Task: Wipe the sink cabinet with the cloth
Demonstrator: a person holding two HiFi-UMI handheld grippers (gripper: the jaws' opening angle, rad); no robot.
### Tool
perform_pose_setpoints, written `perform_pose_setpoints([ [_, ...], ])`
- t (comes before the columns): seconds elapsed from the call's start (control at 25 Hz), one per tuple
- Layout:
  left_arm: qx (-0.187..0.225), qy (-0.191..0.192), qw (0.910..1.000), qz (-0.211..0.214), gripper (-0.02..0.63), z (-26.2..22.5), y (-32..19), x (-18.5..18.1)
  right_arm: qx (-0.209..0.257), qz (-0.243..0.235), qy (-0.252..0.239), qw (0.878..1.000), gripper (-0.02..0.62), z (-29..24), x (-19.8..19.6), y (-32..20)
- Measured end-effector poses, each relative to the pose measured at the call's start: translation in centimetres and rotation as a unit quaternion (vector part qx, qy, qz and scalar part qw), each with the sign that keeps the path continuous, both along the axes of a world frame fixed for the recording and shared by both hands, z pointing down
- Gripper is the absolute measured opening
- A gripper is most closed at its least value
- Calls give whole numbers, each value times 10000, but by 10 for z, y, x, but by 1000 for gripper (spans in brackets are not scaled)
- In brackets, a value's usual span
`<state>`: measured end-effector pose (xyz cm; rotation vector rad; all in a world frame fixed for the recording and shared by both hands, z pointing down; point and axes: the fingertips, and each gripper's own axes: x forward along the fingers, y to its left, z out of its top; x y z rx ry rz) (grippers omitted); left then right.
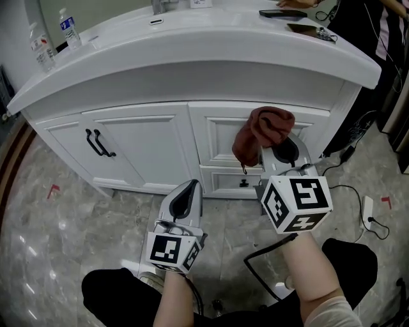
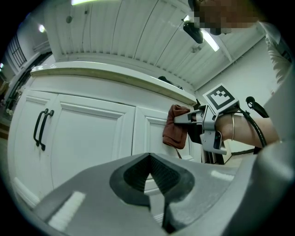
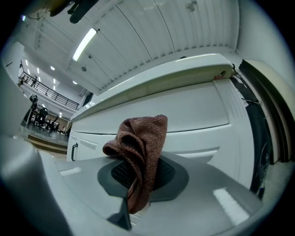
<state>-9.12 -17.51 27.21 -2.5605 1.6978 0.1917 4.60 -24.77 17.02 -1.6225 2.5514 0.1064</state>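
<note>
A white sink cabinet with panelled doors and a curved white countertop fills the head view. My right gripper is shut on a reddish-brown cloth, which bunches above the jaws and hangs against the right door panel. In the right gripper view the cloth drapes out between the jaws. My left gripper is lower, in front of the cabinet's middle, shut with nothing in it. From the left gripper view the cloth and the right gripper show at the right.
Black door handles sit on the left door. Water bottles stand on the countertop's left end, phones on its right. A black cable and white power strip lie on the marble floor at the right. My knees show below.
</note>
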Motion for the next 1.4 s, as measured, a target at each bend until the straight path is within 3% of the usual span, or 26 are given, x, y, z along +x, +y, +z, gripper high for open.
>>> perform_pose_setpoints([
  [0.4, -57, -147, 9992, 356, 0, 6, 5, 33, -22, 699, 112, 9975, 80, 0, 72, 1],
  [0.64, -42, -41, 9992, 387, 0, 3, 3, 35, -118, 1176, 56, 9930, 80, 0, 110, 3],
  [0.8, -75, -17, 9987, 497, 0, 7, 4, 43, -221, 1327, 1, 9909, 78, 7, 118, 9],
  [0.96, -61, 16, 9984, 557, 0, 8, 5, 43, -235, 921, -41, 9955, 78, 19, 83, 20],
  [1.2, -201, 220, 9992, 268, 0, 19, 6, 15, -326, -122, 66, 9994, 78, 40, -17, 23],
  [1.4, -317, 270, 9990, 174, 0, 32, 7, -7, -580, -594, 118, 9965, 78, 66, -84, 9],
])
